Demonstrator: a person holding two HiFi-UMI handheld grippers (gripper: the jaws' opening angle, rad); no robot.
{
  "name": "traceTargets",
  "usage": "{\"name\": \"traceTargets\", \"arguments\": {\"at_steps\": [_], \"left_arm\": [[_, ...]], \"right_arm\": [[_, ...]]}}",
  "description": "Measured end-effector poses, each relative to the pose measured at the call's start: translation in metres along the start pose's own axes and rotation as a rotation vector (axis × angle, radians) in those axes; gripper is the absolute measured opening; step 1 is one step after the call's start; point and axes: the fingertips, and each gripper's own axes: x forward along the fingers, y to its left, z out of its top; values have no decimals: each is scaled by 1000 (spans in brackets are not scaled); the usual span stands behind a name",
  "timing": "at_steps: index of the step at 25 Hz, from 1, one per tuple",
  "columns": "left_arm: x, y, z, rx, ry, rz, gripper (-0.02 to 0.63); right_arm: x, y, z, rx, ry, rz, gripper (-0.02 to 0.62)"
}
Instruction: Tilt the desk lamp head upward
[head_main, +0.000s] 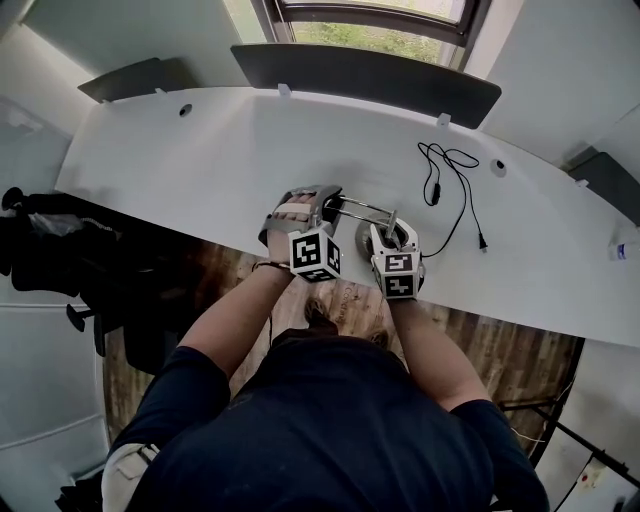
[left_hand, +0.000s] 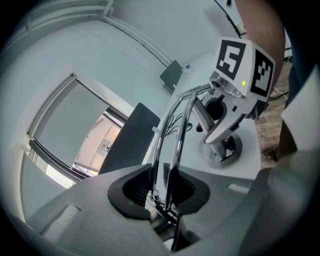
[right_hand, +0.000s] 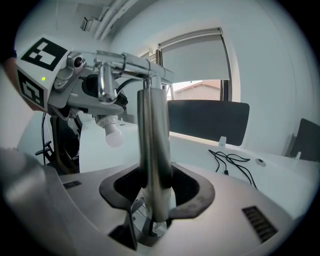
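Your left hand-held gripper (left_hand: 162, 184) is closed down narrow on the twin chrome rods (left_hand: 175, 130) of the desk lamp's arm, with both rods pinched between the pads. Your right hand-held gripper (right_hand: 156, 186) is set much wider and clamps the thick upright post (right_hand: 152, 145), which fills the gap between its jaws just above the round base (left_hand: 223, 155). The lamp stands at the near edge of the white counter (head_main: 200, 160), directly in front of you, and a loose black cable (head_main: 450, 190) lies well apart behind it.

What matters for the move is how the arm lies. Its long axis runs roughly level, from the top of the post on your right across to your left. The lamp head (right_hand: 109, 124) hangs at that left end, bulb (right_hand: 115, 137) pointing down at the counter, just beside your left jaws. So your left hand is the one near the head, while your right only anchors the stand.

My judgement is that the lift has to come from the left. Raise or rotate that end so the bulb swings up and away from the counter, and brace the post with your right so the base does not slide or tip. Whether your left pads also touch the head's own joint I cannot tell
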Motion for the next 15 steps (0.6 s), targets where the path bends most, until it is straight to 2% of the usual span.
{"name": "traceTargets", "arguments": {"at_steps": [5,15], "left_arm": [[-12,11,6,135,76,26,77],[-20,22,12,242,151,35,77]], "right_arm": [[-2,-2,2,23,-10,-3,167],[2,-2,1,48,-16,28,169]]}}
